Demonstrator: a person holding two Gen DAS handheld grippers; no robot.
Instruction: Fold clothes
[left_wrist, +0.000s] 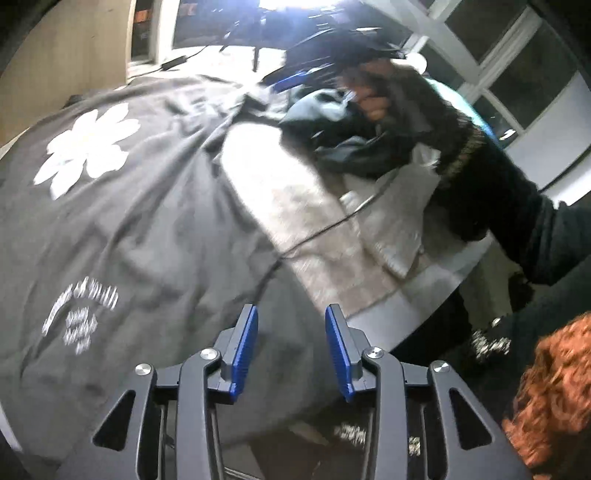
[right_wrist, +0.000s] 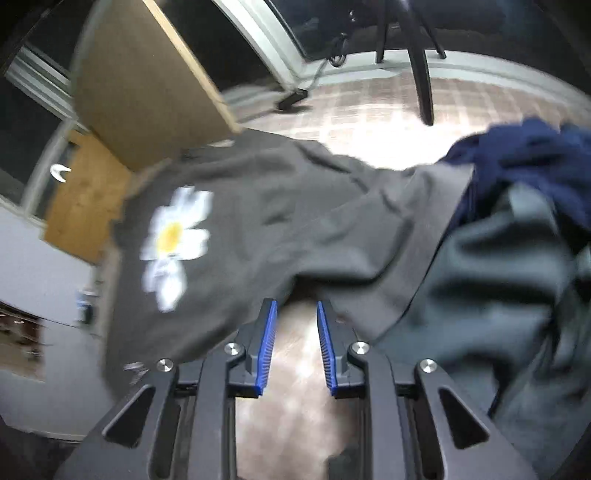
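A: Two tools in play, both empty. Left tool (left_wrist: 291, 321) has its jaws part-open over the near hem of the grey T-shirt (left_wrist: 147, 229), nothing between the pads. Right tool (right_wrist: 297, 317) is narrower, jaws apart with only bare worktop (right_wrist: 295, 369) showing through the gap, right at the shirt's edge.

B: Where's the shirt?

A: Spread mostly flat on the worktop, print side up: one white daisy (right_wrist: 173, 236), one block of white lettering (left_wrist: 81, 314) near the hem. Some wrinkles.

B: Step?

A: I'd call it laying out or the start of the first fold. No fold made yet. Next move needs each tool to drop onto an edge and pinch a single layer, then carry it over. Frames are blurred, so edge lines are hard to read.

B: Other garments?

A: One crumpled heap just beside the shirt: a navy piece (right_wrist: 532, 155) and a dark grey-green piece (right_wrist: 498, 280). Two I can count; more I can't tell. The person's sleeve (left_wrist: 491, 192) reaches over the heap.
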